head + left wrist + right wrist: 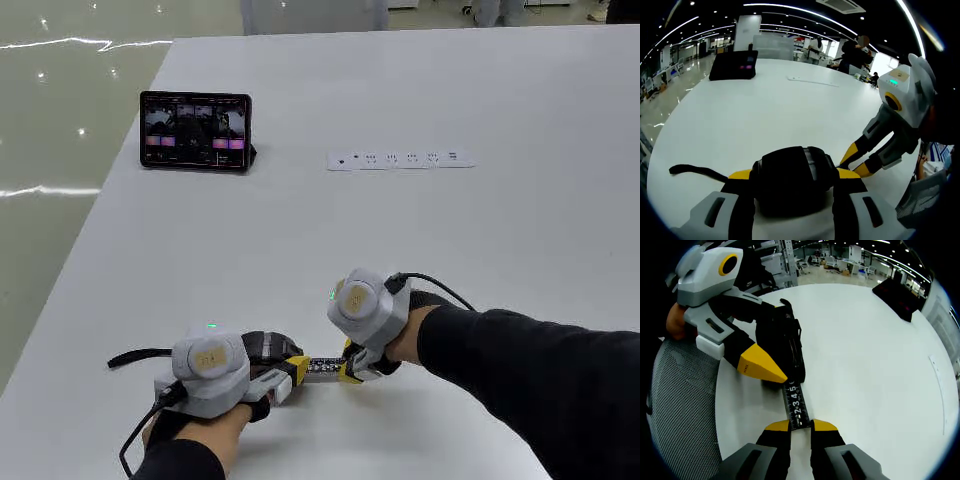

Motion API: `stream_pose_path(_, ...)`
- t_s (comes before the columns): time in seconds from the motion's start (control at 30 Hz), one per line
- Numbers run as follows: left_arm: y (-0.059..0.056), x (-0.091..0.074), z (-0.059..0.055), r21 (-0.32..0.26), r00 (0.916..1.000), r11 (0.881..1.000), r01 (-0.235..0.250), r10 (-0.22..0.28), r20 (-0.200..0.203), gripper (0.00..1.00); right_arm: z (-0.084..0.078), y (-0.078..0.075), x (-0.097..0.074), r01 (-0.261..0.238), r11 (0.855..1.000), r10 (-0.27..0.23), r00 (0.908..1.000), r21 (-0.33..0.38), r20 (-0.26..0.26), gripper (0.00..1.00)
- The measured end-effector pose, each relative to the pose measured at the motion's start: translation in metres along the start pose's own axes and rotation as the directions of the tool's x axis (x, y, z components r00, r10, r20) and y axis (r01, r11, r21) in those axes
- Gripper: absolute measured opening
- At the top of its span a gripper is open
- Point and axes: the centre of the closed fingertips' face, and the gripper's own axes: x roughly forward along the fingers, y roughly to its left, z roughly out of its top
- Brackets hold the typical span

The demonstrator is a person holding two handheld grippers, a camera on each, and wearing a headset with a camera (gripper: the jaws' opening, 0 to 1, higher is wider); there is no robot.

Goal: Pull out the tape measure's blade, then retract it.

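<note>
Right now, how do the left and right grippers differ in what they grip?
The left gripper clamps the tape measure's black case with jaws set wide; the right gripper pinches the thin blade with jaws nearly together. Both are shut on one tape measure.

Bright, even light from ceiling strips (775, 5); glare streaks on the glossy floor (60, 120); soft shadows on the white counter (400, 230). Gripper views bow at edges.

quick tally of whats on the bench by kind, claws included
tape measure: 1
tablet: 1
power strip: 1
claws: 2, left claw and right claw
total: 5
</note>
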Motion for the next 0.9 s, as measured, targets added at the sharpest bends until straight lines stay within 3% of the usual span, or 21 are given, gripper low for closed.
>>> stream_pose_path(0.9, 0.002, 0.0, -0.001, -0.003, 1.0, 1.0, -0.001, 0.001, -0.006, 0.58, 0.012, 0.0, 0.008, -0.009, 0.999, 0.009, 1.0, -0.039, -0.005, 0.11)
